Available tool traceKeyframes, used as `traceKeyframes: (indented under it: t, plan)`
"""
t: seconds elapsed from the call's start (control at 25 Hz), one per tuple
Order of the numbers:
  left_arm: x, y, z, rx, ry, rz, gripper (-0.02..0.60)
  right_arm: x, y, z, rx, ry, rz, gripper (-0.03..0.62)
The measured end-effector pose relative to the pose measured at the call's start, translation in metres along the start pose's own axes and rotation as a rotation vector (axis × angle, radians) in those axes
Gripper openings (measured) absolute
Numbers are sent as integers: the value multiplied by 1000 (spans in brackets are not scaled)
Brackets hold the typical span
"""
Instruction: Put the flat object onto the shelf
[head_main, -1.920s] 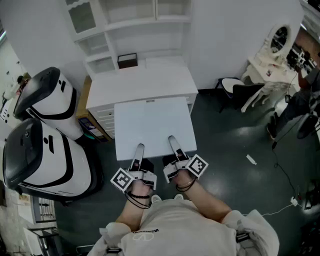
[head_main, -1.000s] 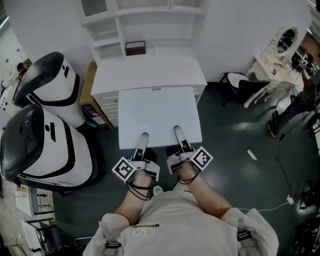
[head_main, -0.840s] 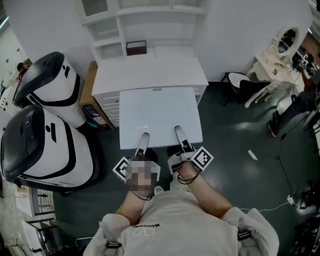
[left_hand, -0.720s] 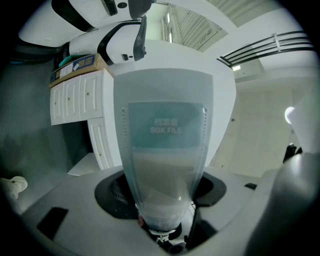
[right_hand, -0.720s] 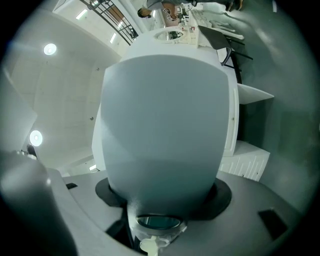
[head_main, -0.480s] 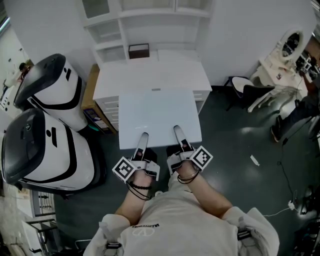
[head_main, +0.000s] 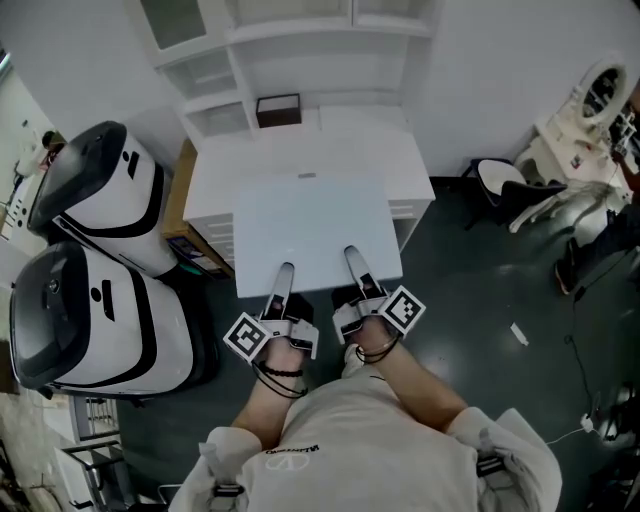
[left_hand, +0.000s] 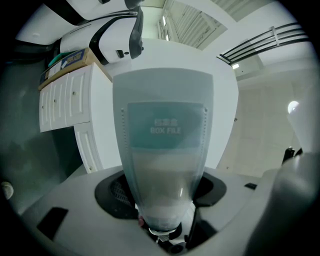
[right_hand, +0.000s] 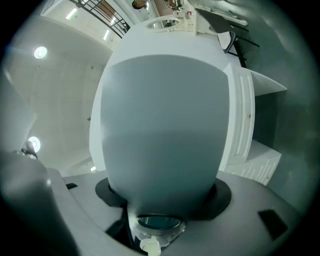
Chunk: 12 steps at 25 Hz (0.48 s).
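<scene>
Grey-green floor (head_main: 480, 300) spreads under everything in the head view. On the person's left stand 2 big white-and-black machines (head_main: 100, 320), side by side and close to the furniture. Against the far wall rises a white shelf unit (head_main: 330, 30) with open compartments. In front of it sits a white bench (head_main: 230, 170) with drawers down its front. At the far right are a white vanity (head_main: 590, 110) with an oval mirror and a dark chair (head_main: 510, 185).

The pale blue box file (head_main: 315, 235) is the flat object. It lies level in the air, held by its near edge, and from above it covers the front middle of the bench top. Whether its far edge touches the bench cannot be told. It is not on the shelf.

The left tool (head_main: 285, 272) is clamped on the near edge towards the left. Its own view shows the file running straight out from between the jaws, with a printed label panel facing the camera. The right tool (head_main: 352, 256) is clamped on the same edge just beside it, and its view shows the plain blue face filling the space between the jaws. Both forearms reach forward from the person's pale shirt.

A small dark brown box (head_main: 278, 109) sits in the lowest shelf compartment, at the back of the bench, well apart from the file.
</scene>
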<state>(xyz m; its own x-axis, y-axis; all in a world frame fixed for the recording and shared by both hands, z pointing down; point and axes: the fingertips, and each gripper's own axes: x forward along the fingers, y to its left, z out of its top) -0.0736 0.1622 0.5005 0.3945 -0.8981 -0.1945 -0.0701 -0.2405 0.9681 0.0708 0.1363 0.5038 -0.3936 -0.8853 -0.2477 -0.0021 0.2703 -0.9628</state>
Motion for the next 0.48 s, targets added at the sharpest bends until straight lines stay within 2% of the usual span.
traceKeyframes:
  t: [0.48]
  plan:
    - [105, 13, -9, 21, -31, -8, 275, 70, -19, 81, 17, 37, 11, 302]
